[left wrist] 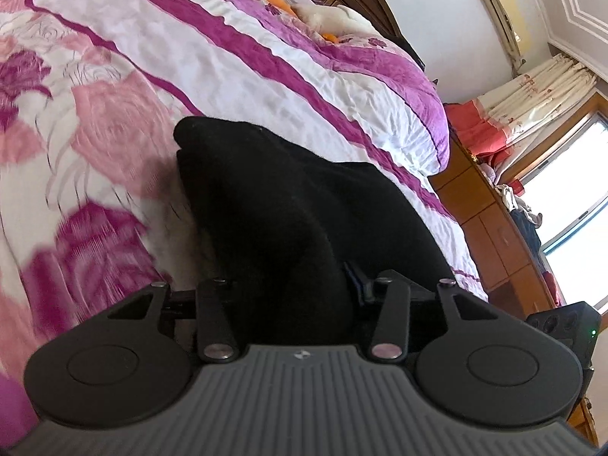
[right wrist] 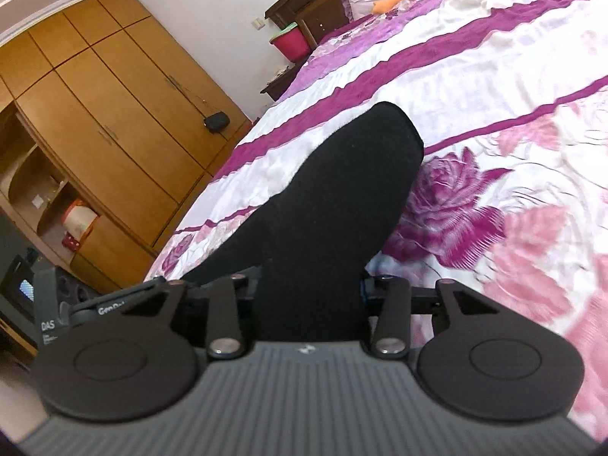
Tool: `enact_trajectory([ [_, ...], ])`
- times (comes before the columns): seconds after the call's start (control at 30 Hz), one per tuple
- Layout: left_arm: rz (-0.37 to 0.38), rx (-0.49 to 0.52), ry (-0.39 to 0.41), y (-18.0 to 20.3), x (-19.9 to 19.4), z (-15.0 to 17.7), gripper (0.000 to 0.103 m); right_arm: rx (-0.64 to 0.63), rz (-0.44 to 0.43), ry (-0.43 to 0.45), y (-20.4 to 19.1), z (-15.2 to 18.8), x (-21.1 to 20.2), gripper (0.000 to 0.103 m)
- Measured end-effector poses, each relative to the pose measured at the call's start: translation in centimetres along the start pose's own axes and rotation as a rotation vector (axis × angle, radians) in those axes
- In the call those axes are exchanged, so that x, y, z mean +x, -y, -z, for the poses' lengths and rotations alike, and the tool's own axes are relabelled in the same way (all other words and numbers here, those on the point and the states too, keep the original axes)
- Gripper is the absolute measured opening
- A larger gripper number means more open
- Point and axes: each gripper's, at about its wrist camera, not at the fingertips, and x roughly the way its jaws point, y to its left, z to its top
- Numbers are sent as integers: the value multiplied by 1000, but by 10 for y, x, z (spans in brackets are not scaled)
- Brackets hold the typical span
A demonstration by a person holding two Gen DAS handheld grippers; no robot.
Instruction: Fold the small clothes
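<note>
black garment [left wrist: 288, 205] bunched between both grippers, lifted off floral bedspread [left wrist: 114, 121], free end drooping toward bed. left gripper [left wrist: 300, 296] clamped on one edge; right gripper [right wrist: 307, 296] clamped on other, cloth filling each gap, fingertips hidden. you keep both grips firm, hands level, pull cloth taut, lay flat on bedspread before folding. avoid twisting wrists.

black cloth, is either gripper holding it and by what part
Both seem to. The black garment bunches into the left gripper and the right gripper, each at a near end; pads are hidden, so exact contact is unclear.
</note>
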Motion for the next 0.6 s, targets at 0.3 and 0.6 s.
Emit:
enact_trajectory([
  [0.3,15,49,-31,55,-12,57,51,-96,73,45,1,24,-73,44],
  [0.6,-128,246,-57,72,20,109,54,-14,185,-3,57,55,-73,51],
])
